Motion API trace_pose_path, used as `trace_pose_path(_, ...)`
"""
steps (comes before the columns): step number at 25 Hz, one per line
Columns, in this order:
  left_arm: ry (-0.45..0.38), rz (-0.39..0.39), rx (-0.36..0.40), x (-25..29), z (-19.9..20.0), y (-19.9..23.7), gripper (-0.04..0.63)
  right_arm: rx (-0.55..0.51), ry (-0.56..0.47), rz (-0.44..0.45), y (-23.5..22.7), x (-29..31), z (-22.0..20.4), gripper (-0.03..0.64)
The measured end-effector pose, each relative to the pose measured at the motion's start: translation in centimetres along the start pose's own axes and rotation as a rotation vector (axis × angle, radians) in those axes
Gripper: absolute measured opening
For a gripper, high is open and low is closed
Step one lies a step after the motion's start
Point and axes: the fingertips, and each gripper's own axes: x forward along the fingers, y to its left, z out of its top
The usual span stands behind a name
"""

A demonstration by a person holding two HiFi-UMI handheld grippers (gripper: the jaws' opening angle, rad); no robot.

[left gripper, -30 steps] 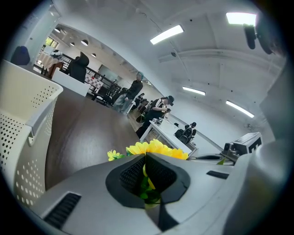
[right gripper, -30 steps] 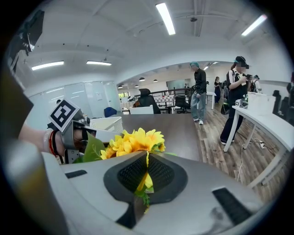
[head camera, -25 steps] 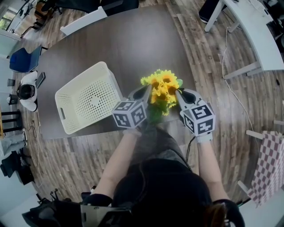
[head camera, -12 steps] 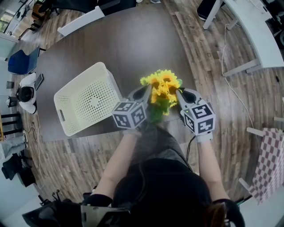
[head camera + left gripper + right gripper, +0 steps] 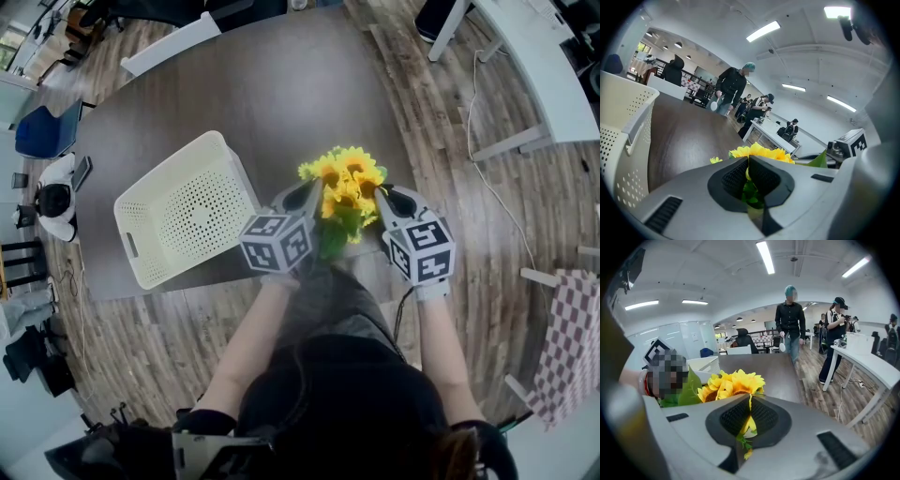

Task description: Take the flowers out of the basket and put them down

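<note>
A bunch of yellow sunflowers (image 5: pixel 345 186) with green leaves is held over the near edge of the dark table (image 5: pixel 281 94), clear of the basket. My left gripper (image 5: pixel 316 195) is shut on its left side and my right gripper (image 5: pixel 377 199) on its right. In the left gripper view the left gripper (image 5: pixel 749 180) pinches green leaf and a yellow petal, with blooms (image 5: pixel 761 152) just beyond. In the right gripper view the right gripper (image 5: pixel 750 420) clamps yellow petals and a sprig under the blooms (image 5: pixel 733 385). The cream perforated basket (image 5: pixel 187 211) lies tilted to the left, with nothing showing inside.
The basket wall (image 5: pixel 623 140) rises close on the left gripper's left side. A white desk (image 5: pixel 534 75) stands on the wood floor at right and a checkered cloth (image 5: pixel 567 347) hangs further right. A white chair (image 5: pixel 173 42) is at the table's far side. People (image 5: pixel 790 319) stand beyond.
</note>
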Motion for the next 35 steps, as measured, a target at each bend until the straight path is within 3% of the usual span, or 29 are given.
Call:
trace_pose_path(14,0.008,0.017,0.056,-0.1,-0.1,0.0,0.022,-0.020,-0.012,-0.071,-0.4,0.1,0.0,0.023)
trace_pose_path(19,0.000,0.025,0.074,-0.4,0.2,0.1,0.052,-0.011,-0.017,-0.093,-0.7,-0.1,0.0,0.052)
trace_pose_path(35,-0.032,0.025,0.100,-1.9,0.8,-0.2,0.054,-0.013,-0.068,-0.117,-0.5,-1.0,1.1,0.136)
